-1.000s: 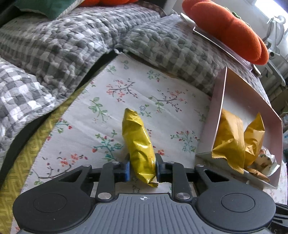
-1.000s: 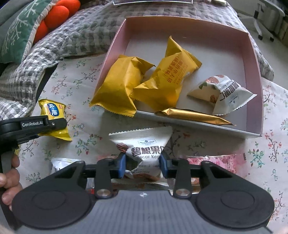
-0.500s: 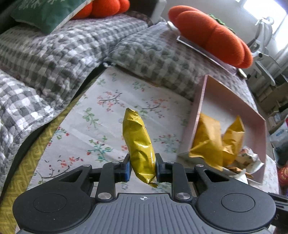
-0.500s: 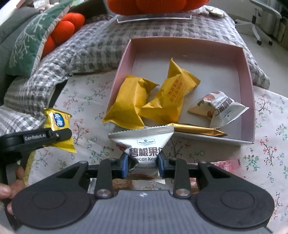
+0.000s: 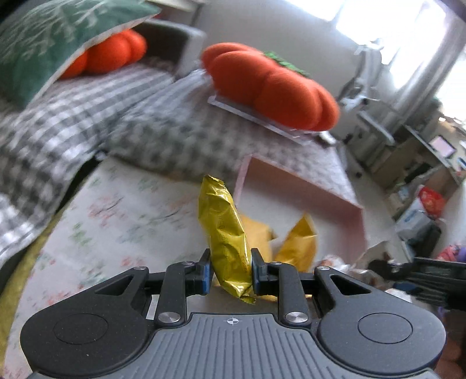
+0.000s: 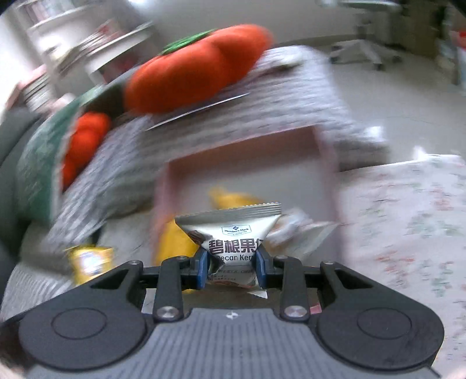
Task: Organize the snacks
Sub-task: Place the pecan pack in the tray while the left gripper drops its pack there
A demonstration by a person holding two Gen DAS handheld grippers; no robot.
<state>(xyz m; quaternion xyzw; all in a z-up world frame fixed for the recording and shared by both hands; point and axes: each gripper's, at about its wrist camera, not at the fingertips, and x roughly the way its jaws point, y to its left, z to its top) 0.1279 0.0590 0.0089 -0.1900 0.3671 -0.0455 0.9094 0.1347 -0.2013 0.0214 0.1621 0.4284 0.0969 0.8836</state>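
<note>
Left gripper pinches gold snack packet, held above floral cloth near pink box. Right gripper pinches white pecan packet before same box. Several packets already inside; these two pending.

Daylit, window glare top right, bg motion-blurred, fisheye edges

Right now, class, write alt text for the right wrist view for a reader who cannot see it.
The right gripper pinches a white pecan packet in front of a pink box that holds yellow packets. Behind, blurred, an orange pumpkin cushion lies on a grey checked sofa.
</note>
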